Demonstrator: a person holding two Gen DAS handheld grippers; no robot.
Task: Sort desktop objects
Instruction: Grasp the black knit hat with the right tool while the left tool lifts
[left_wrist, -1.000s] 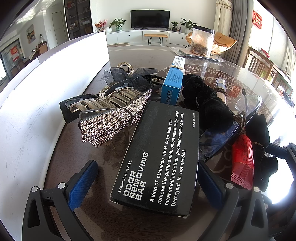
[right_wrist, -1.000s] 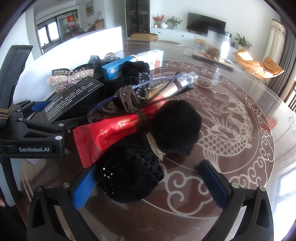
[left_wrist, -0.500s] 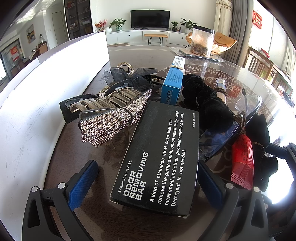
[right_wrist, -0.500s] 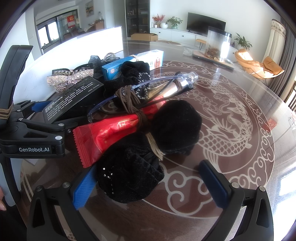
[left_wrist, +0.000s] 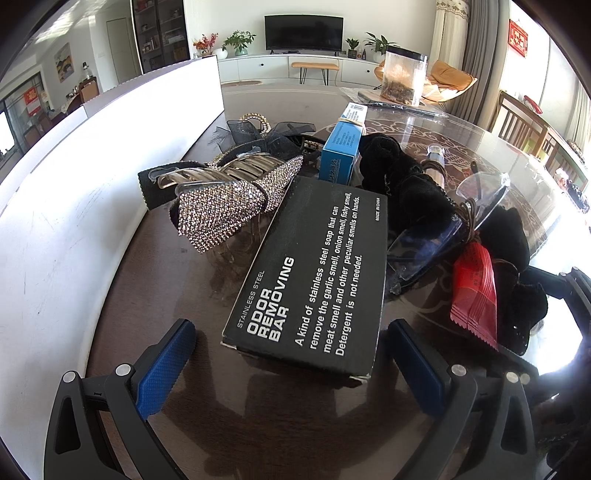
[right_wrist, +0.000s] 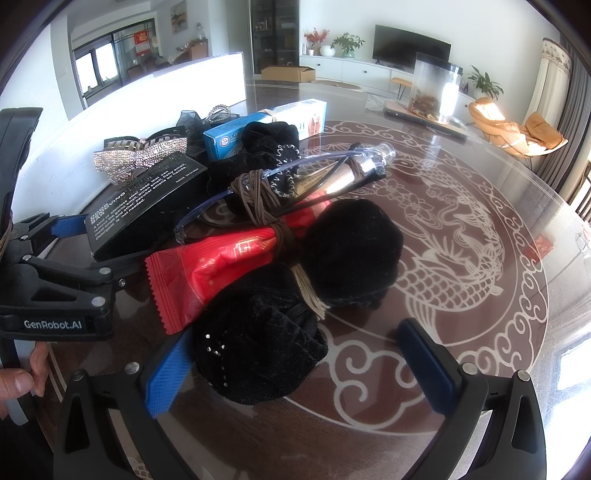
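Note:
A pile of small objects lies on the glass table. In the left wrist view my left gripper (left_wrist: 291, 354) is open, its blue pads either side of the near end of a black "Odor Removing Bar" box (left_wrist: 314, 273). Beyond it lie a rhinestone bow hair clip (left_wrist: 225, 199), a blue box (left_wrist: 341, 149), black scrunchies (left_wrist: 406, 177), clear glasses (left_wrist: 476, 192) and a red sachet (left_wrist: 474, 291). In the right wrist view my right gripper (right_wrist: 295, 365) is open, with a black scrunchie (right_wrist: 258, 354) against its left pad. The red sachet (right_wrist: 218, 266) and a black pompom (right_wrist: 351, 251) lie just beyond.
A white board (left_wrist: 92, 177) stands along the table's left side. A clear jar (right_wrist: 434, 90) on a tray stands at the far side. The table has a white dragon pattern (right_wrist: 461, 236) to the right of the pile. The left gripper's body (right_wrist: 55, 288) shows at the left.

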